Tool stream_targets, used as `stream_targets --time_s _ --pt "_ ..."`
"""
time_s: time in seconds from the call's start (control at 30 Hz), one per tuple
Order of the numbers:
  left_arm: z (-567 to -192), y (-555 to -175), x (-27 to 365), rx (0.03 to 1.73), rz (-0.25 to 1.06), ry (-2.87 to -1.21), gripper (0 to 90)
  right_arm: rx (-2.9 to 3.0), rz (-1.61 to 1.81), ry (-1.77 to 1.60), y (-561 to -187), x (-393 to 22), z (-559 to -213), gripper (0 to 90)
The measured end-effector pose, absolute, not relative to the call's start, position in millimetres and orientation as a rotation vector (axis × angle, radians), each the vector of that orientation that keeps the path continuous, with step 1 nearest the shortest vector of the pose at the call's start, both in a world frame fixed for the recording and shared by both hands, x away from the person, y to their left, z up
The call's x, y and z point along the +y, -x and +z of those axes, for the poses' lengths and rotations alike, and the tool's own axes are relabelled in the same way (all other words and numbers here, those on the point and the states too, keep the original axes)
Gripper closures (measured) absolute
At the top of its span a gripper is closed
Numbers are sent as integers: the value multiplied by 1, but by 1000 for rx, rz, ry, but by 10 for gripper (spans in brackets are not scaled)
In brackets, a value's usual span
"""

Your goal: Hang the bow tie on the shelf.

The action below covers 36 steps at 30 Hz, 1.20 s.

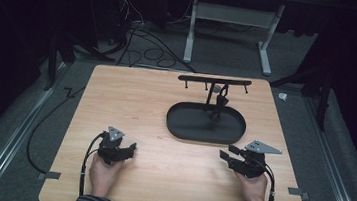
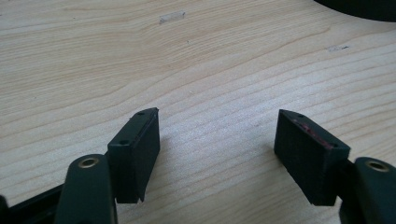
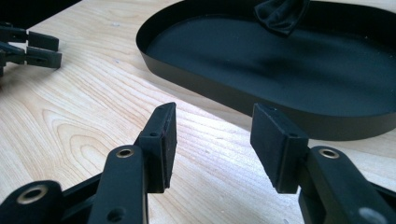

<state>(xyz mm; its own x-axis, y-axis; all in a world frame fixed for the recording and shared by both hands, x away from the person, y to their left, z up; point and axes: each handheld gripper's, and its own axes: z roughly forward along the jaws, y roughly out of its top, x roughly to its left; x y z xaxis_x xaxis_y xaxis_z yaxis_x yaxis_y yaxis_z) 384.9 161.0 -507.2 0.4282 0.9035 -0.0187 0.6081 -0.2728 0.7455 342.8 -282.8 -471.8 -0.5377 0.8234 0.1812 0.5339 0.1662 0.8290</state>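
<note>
A black oval tray (image 1: pixel 179 125) lies on the wooden table right of centre. Behind it stands a black rack (image 1: pixel 214 80) with a horizontal bar and small hooks. A dark cloth-like piece (image 1: pixel 219 105) hangs from the bar down into the tray, and its folded end (image 3: pixel 282 16) sits at the tray's far side. My left gripper (image 1: pixel 131 149) rests near the front left, open over bare wood (image 2: pixel 217 140). My right gripper (image 1: pixel 225 152) is at the front right, open and empty (image 3: pixel 215 140), its jaws just short of the tray wall (image 3: pixel 280 112).
The table's front edge lies just behind both hands. Grey tape marks (image 1: pixel 53 175) (image 1: pixel 297 193) sit near the front corners. A clear tape scrap (image 2: pixel 172 17) lies on the wood. Cables (image 1: pixel 142 46) and a white frame (image 1: pixel 235 16) stand on the floor beyond the table.
</note>
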Motion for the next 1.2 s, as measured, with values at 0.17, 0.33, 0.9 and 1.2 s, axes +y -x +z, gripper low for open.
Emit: stream_targets --time_s 0.17,0.33,0.9,1.2 --pt "-507 -385 161 1273 547 -1993 317 2144 1307 -1306 -343 -280 -475 523" --pt "-507 -385 161 1273 547 -1993 317 2154 1293 -1308 -344 -279 -479 523" --pt "-507 -385 161 1273 548 -1991 317 2180 1232 -1325 -346 -270 -491 523" --pt "-507 -385 161 1272 547 -1993 317 2206 1166 -1313 -346 -263 -495 520"
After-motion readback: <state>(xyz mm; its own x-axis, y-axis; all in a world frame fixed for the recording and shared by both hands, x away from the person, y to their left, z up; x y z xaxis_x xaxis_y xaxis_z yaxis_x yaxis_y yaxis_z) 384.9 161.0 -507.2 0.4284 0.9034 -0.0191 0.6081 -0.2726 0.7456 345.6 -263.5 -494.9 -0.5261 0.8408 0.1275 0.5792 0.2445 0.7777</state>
